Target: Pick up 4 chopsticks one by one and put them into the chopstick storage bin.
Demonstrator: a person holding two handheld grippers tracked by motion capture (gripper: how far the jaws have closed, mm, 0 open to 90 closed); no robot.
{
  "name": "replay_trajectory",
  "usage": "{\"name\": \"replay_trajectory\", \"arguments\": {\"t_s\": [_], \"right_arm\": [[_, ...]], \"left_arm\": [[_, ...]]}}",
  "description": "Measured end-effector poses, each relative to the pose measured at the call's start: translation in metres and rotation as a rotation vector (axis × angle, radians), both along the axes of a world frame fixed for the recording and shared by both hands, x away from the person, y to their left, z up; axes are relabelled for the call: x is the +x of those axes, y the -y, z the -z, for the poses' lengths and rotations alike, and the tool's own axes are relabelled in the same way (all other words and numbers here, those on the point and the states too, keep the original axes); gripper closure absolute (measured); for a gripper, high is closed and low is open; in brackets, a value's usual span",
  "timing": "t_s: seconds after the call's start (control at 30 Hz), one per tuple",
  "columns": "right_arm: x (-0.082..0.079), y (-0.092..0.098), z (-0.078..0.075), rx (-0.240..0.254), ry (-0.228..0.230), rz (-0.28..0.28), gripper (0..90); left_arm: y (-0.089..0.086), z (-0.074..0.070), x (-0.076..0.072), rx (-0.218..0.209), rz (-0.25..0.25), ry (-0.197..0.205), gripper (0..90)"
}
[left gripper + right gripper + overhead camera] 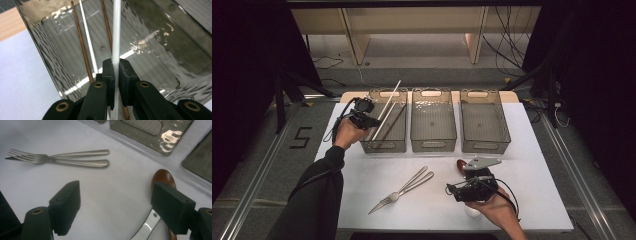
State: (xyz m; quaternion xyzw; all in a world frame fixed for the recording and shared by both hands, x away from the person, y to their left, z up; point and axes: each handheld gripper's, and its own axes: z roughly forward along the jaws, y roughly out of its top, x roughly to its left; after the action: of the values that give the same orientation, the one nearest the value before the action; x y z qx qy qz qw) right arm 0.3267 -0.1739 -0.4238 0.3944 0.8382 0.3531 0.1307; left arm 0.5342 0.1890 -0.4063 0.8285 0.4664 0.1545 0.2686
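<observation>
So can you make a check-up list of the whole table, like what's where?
Surface: white table, wood edge at the back.
Job's things: white chopstick clamped over the left bin; two brown chopsticks and one white inside it.
Clutter: two forks side by side, brown-handled utensil, two more bins.
Grippers: left gripper shut on the chopstick; right gripper open above the table.
Cables: one trailing from each gripper; more on the floor behind.
Surroundings: wooden shelf legs, dark curtains.

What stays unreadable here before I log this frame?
- Brown spoon: right gripper view, handle hidden behind that gripper's jaw; high view, covered by the grey plate.
- White chopstick: left gripper view, lower end hidden between the left gripper pads.
- Forks: high view, overlapping tines too small.
</observation>
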Motion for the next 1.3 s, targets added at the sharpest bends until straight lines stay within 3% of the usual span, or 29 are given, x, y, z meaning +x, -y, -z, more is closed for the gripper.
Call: {"name": "replay_trajectory", "arguments": {"t_s": [0.57, 0.9, 1.3], "right_arm": [[0.0, -0.001, 0.0, 0.001, 0.0, -0.006, 24.8], [0.0, 0.0, 0.0, 0.008, -0.005, -0.009, 25.1], [0.0, 0.002, -0.001, 0.008, 0.003, 0.0, 25.0]], "left_arm": [[0.0, 0.013, 0.002, 0.03, -0.012, -0.081, 81.4], [-0.002, 0.014, 0.001, 0.018, -0.044, -0.073, 76.9], [-0.004, -0.004, -0.016, -0.062, -0.032, -0.065, 48.1]]}}
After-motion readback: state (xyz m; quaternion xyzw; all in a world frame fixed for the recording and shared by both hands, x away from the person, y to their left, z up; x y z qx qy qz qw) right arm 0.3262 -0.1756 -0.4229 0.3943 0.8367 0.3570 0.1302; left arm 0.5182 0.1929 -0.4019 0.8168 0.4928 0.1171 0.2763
